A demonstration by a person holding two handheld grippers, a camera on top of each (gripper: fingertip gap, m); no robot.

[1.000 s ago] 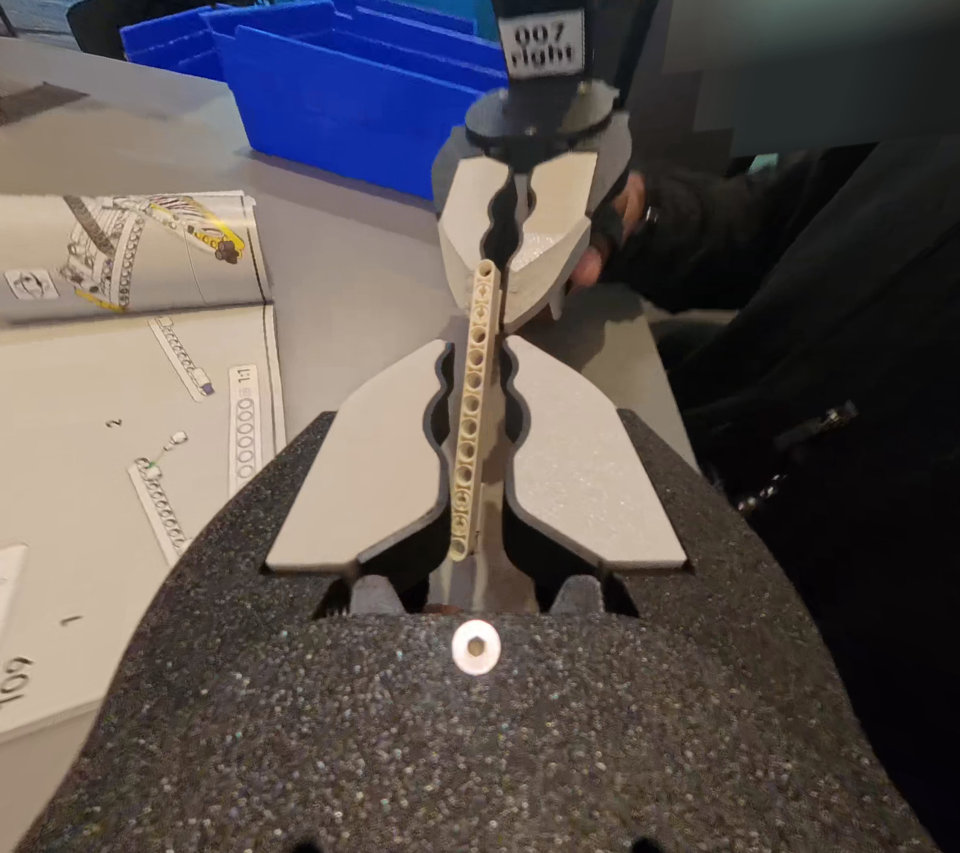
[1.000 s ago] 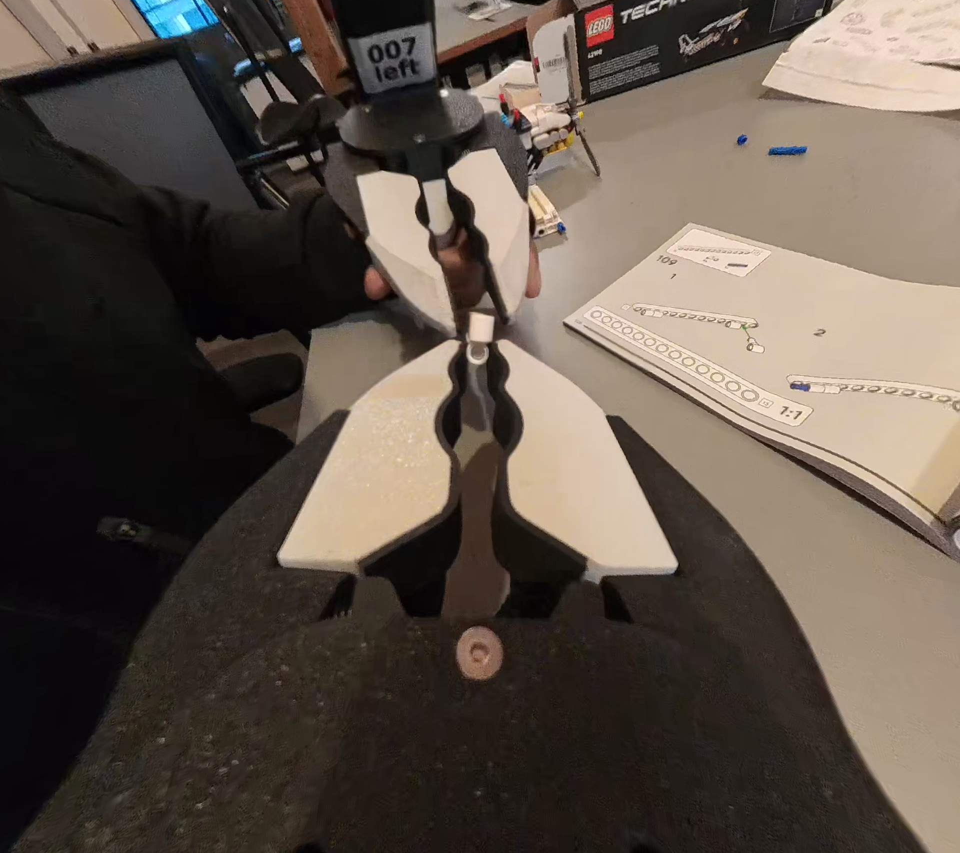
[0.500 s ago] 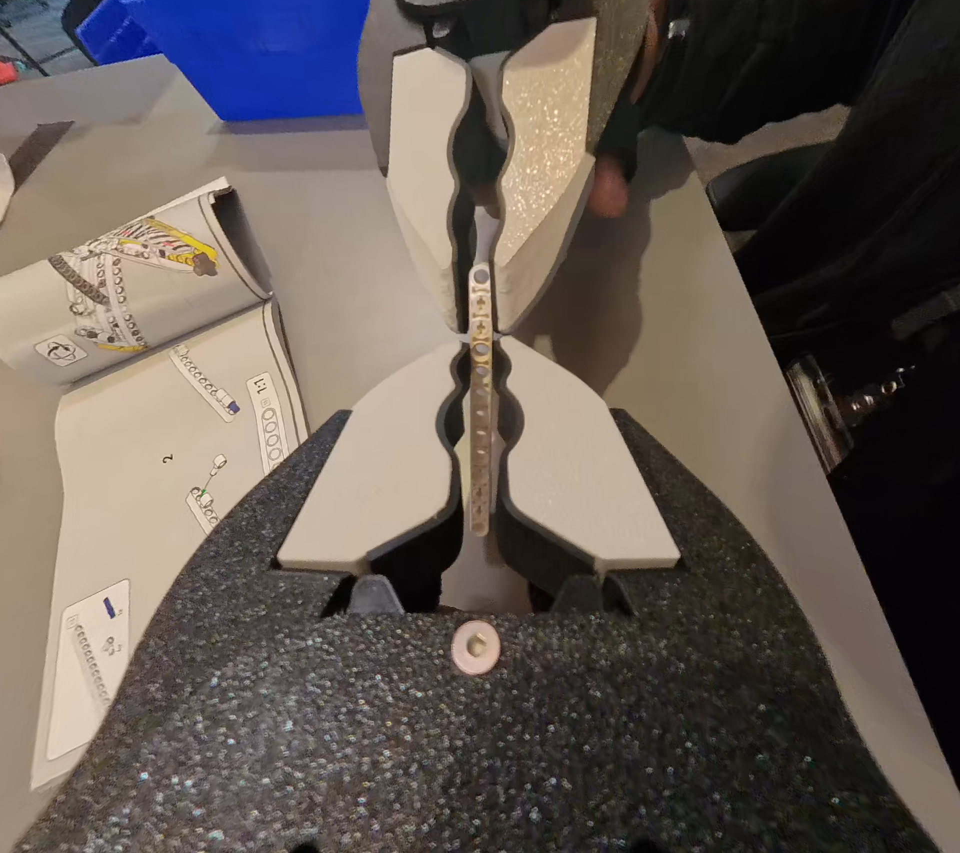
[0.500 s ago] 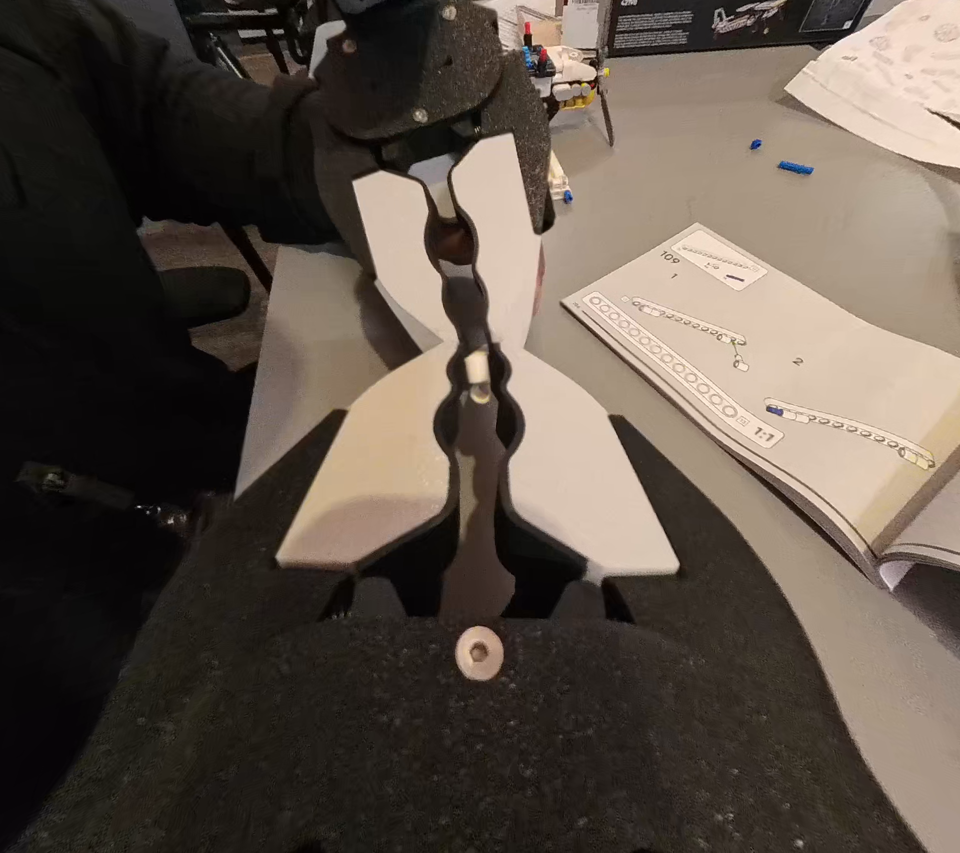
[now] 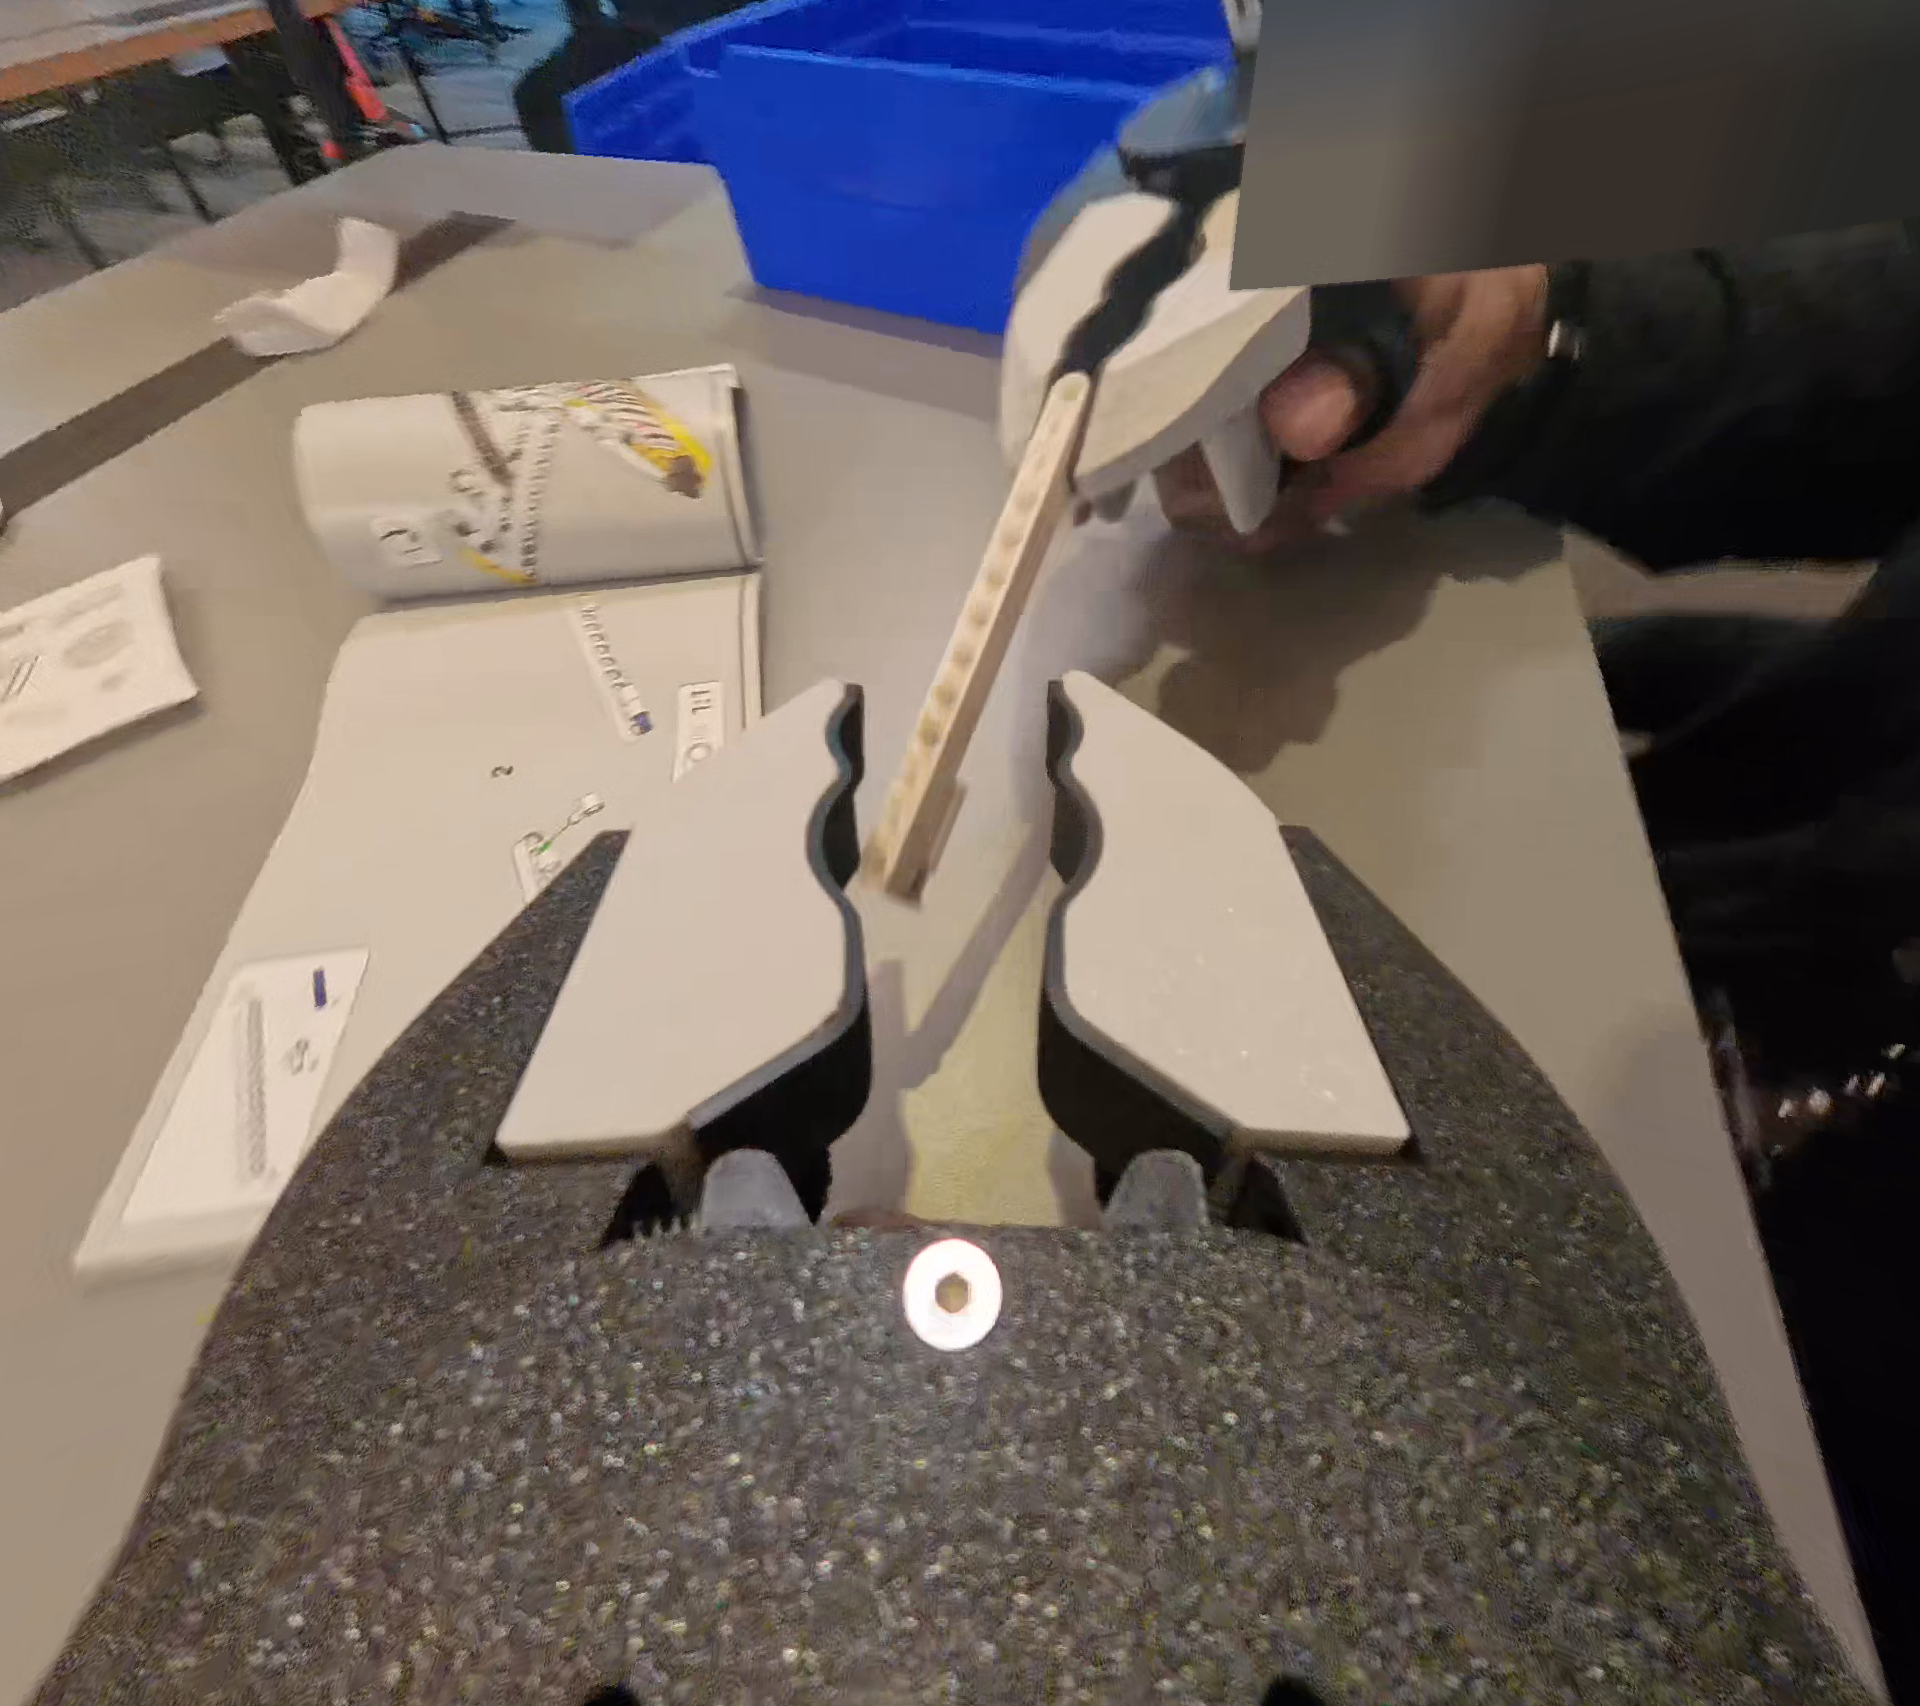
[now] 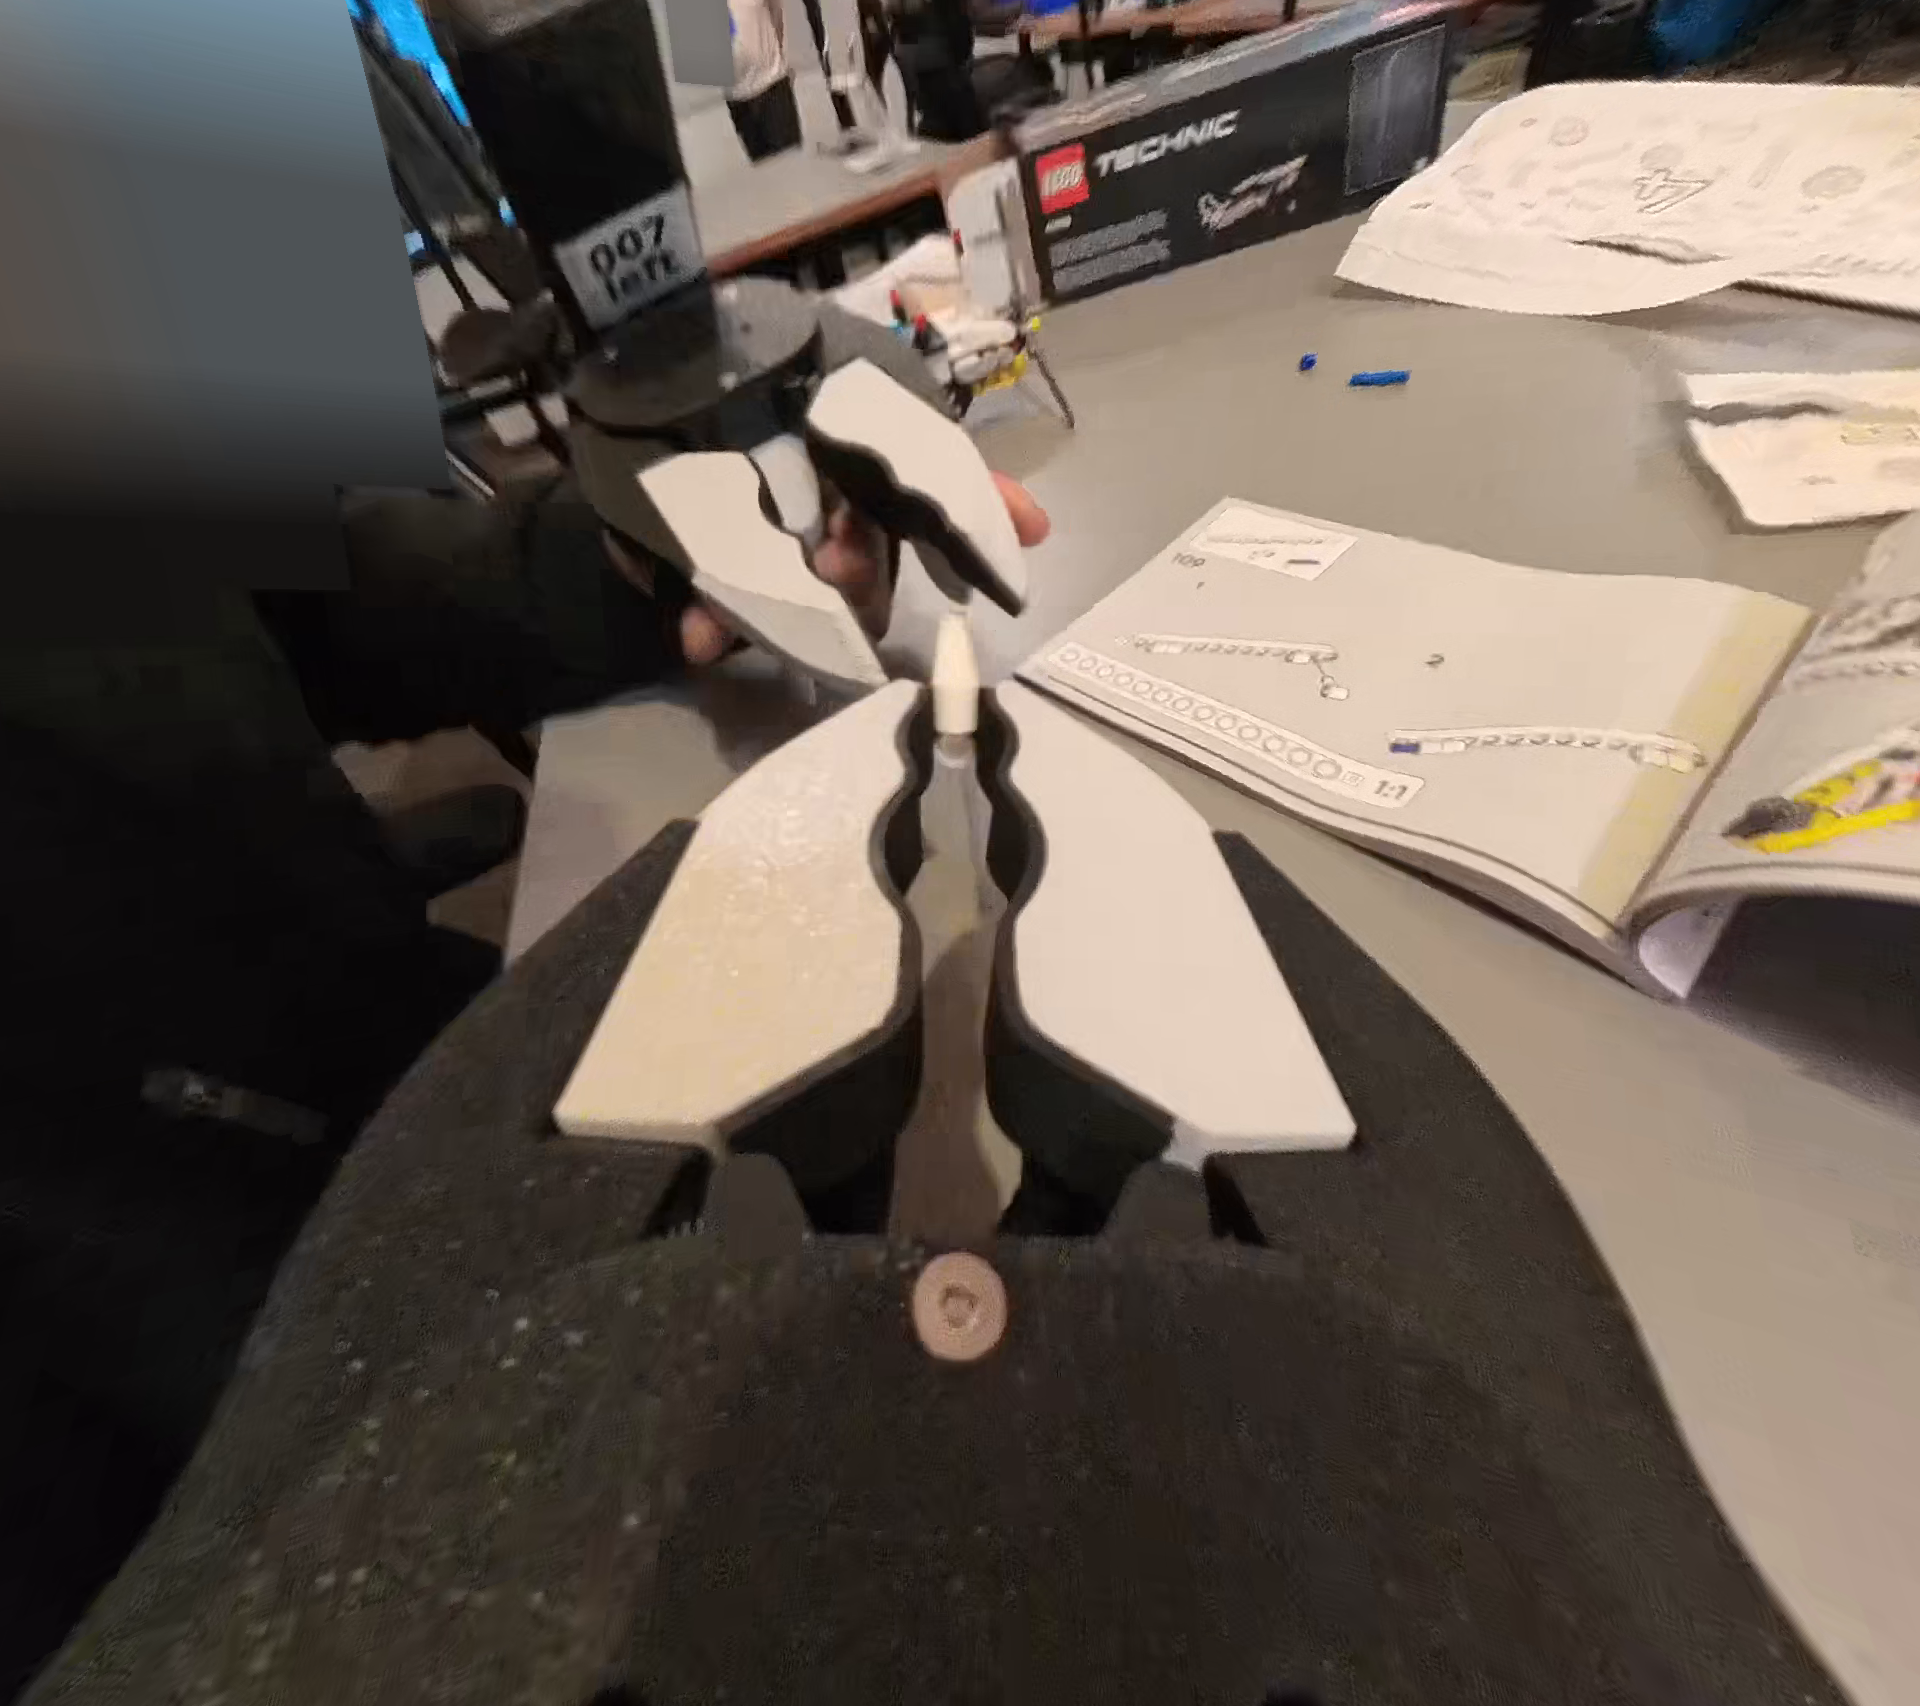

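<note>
1. Cream plastic is the material of the long beam (image 5: 997,638), a thin strip with a row of round holes along it. I judge it light and stiff, not fragile, but smooth, so it can turn or slip when it is pinched only at one end.

2. The beam is in the air above the grey table (image 5: 1351,773), slanted. Its far end sits between the fingers of the right gripper (image 5: 1081,399), and its near end hangs between the fingers of the left gripper (image 5: 951,721).

3. The right gripper (image 6: 954,700) is pressed together on the end of the beam (image 6: 954,680); in its own view only a short tip of the beam sticks out past the fingertips. Such an end hold gives a long lever, so a hold nearer the middle would be more steady, in my judgement.

4. The left gripper is spread. In its own view the beam's near end lies close by the left finger and a clear gap stays at the right finger, so the fingers do not clamp it.

5. Pose: the two grippers face each other, tips near. In the right wrist view the left gripper (image 6: 883,607) is tilted, with a person's hand (image 6: 862,555) behind it. In the left wrist view the right gripper is up and to the right, and a hand (image 5: 1382,399) in a dark sleeve holds its handle.

6. Near them an open instruction booklet (image 6: 1455,669) lies on the table. Blue bins (image 5: 935,129) stand farther back.
</note>
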